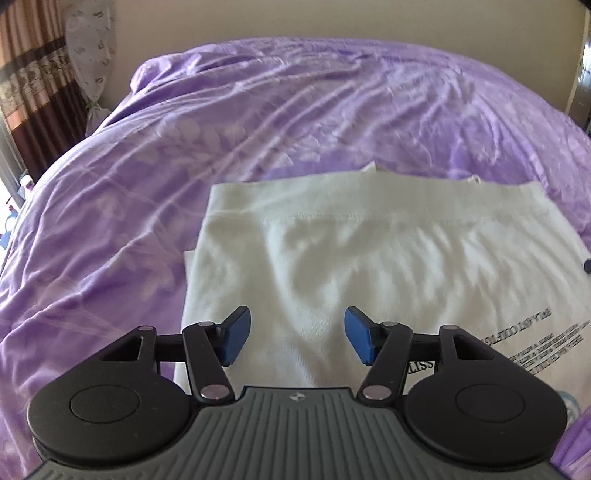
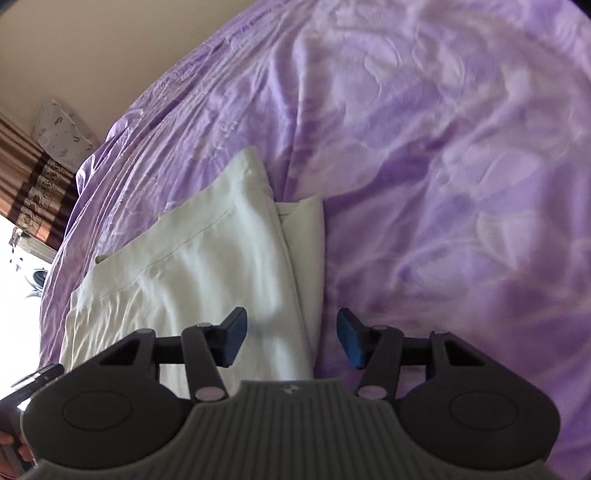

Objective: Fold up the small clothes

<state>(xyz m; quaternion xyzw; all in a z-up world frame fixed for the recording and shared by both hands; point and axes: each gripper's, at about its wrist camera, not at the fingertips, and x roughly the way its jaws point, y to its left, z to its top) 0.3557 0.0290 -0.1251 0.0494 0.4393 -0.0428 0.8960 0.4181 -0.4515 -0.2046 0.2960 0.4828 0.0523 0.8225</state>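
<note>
A white T-shirt (image 1: 369, 258) lies folded flat on the purple bedspread (image 1: 221, 147), with black printed text on its near right part. My left gripper (image 1: 297, 339) is open and empty, hovering just above the shirt's near left part. In the right wrist view the same white shirt (image 2: 192, 258) shows its folded right edge with a layer sticking out beneath. My right gripper (image 2: 291, 341) is open and empty, straddling that right edge, its left finger over the cloth and its right finger over the bedspread (image 2: 443, 184).
A striped brown curtain (image 1: 29, 92) and a patterned white pillow (image 1: 90, 51) stand at the bed's far left. A beige wall (image 1: 332, 18) runs behind the bed. The other gripper's edge (image 2: 33, 380) shows at the lower left.
</note>
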